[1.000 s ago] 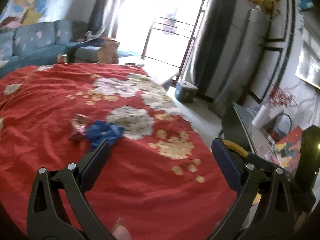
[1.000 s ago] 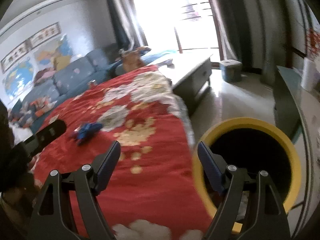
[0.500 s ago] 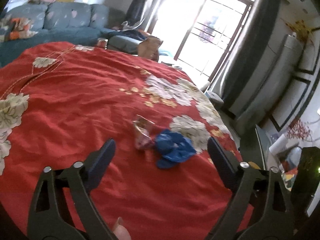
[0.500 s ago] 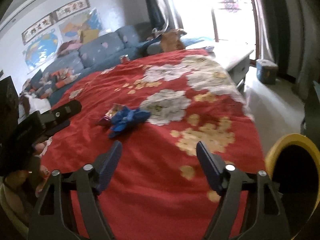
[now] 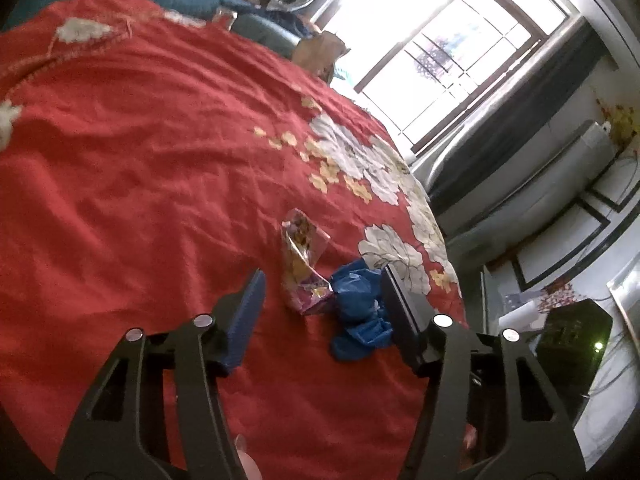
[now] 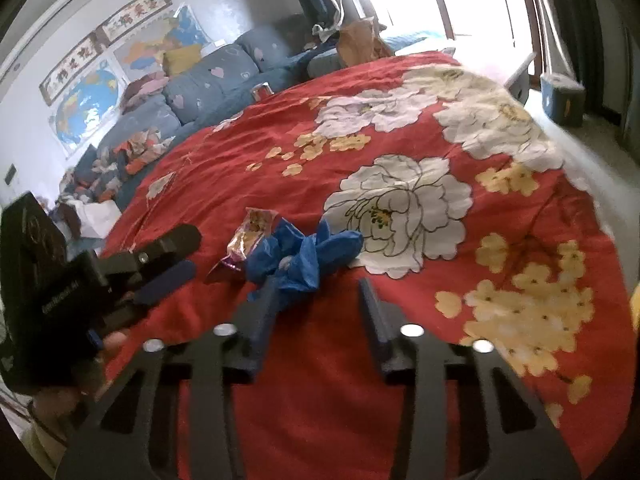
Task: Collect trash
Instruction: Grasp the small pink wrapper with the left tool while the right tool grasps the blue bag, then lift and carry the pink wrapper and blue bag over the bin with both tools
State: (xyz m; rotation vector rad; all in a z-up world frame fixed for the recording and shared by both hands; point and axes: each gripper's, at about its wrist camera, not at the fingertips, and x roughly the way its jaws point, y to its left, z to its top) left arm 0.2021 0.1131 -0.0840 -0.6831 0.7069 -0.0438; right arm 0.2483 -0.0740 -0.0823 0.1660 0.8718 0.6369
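A crumpled blue plastic glove (image 5: 358,308) and a shiny pink and yellow snack wrapper (image 5: 302,264) lie side by side on a red floral bedspread (image 5: 140,160). My left gripper (image 5: 322,304) is open, its jaws on either side of the two pieces, close above them. In the right wrist view the glove (image 6: 304,252) and wrapper (image 6: 250,240) lie just ahead of my right gripper (image 6: 318,312), which is open and empty. The left gripper (image 6: 160,264) shows there to the wrapper's left.
A blue sofa (image 6: 208,84) with piled clothes stands behind the bed. A bright window (image 5: 432,52) with dark curtains is beyond. A blue bin (image 6: 562,98) stands on the floor at the far right. A yellow rim (image 6: 635,308) shows at the right edge.
Both grippers have moved in towards the glove and wrapper. The left gripper's jaws now bracket them. The yellow bucket has nearly left the right wrist view.
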